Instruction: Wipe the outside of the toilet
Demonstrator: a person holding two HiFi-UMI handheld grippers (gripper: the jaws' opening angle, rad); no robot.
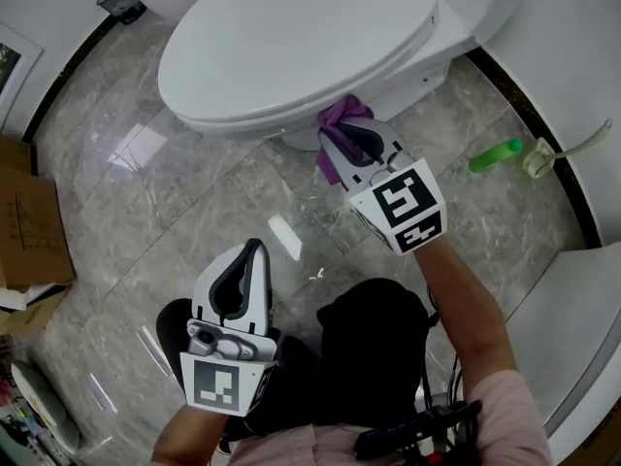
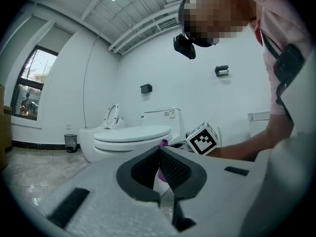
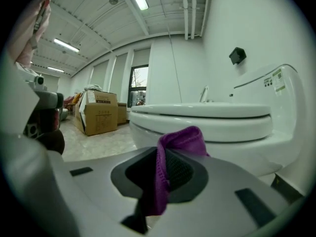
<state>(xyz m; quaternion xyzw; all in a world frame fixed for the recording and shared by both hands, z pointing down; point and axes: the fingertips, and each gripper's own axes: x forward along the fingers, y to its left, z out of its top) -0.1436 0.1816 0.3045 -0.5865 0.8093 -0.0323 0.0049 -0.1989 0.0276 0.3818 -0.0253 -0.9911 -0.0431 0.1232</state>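
Looking down from the head view, a white toilet [image 1: 291, 47] with its lid closed stands on a grey marble floor [image 1: 175, 192]. The right gripper [image 1: 342, 136] reaches to the bowl's outer wall just under the seat rim. Its jaws are clamped on a purple cloth [image 1: 342, 115], which lies against the bowl there. The left gripper [image 1: 254, 252] hangs back, low over the floor and well apart from the toilet.

On the floor to the right of the toilet lies a green bottle [image 1: 496, 154]. A cardboard box [image 1: 34, 226] sits at the left edge.

The left gripper view shows its jaws [image 2: 160, 154] pressed together with nothing between them. Past them are the toilet [image 2: 131, 135] side-on and the right gripper's marker cube [image 2: 202, 138]. It also shows what the head view does not: a second toilet [image 2: 94, 142] with its seat raised, a small black bin [image 2: 70, 142] and a window [image 2: 32, 85].

The right gripper view shows the cloth [image 3: 170, 152] pinched between the dark pads, with a fold bulging above the tips. The bowl [image 3: 207, 117] sits close behind. Whether cloth and bowl touch cannot be told from this view. Stacked cardboard boxes [image 3: 98, 112] stand further back.
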